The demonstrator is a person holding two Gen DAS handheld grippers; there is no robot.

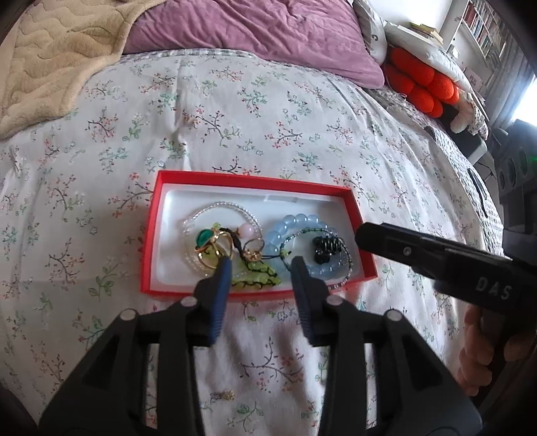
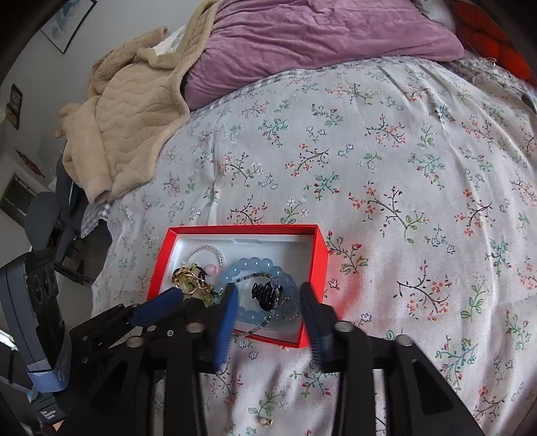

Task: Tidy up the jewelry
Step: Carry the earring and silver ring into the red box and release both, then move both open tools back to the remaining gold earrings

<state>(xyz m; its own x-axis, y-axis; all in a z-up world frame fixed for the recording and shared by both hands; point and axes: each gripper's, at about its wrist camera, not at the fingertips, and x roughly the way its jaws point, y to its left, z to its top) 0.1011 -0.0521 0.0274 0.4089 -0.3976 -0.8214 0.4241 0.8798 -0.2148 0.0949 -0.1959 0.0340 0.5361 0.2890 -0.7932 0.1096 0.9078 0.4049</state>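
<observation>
A red box (image 1: pixel 167 181) with a white inside lies on the floral bedspread; it also shows in the right wrist view (image 2: pixel 320 255). In it lie a blue bead bracelet (image 1: pixel 295 223), a clear bead bracelet (image 1: pixel 218 206), a green pendant (image 1: pixel 206 236), gold rings (image 1: pixel 214 258), a green leafy piece (image 1: pixel 258 278) and a black hair claw (image 1: pixel 324 250). My left gripper (image 1: pixel 260 268) is open and empty over the box's near edge. My right gripper (image 2: pixel 268 295) is open and empty over the blue bracelet (image 2: pixel 250 265) and claw (image 2: pixel 265 291). A small gold piece (image 1: pixel 224 395) lies on the bedspread near me (image 2: pixel 265 422).
A purple pillow (image 1: pixel 255 30) and a beige blanket (image 1: pixel 57 57) lie at the head of the bed. An orange ball cushion (image 1: pixel 423 84) sits at the far right. The bed's left edge drops to a chair (image 2: pixel 50 214).
</observation>
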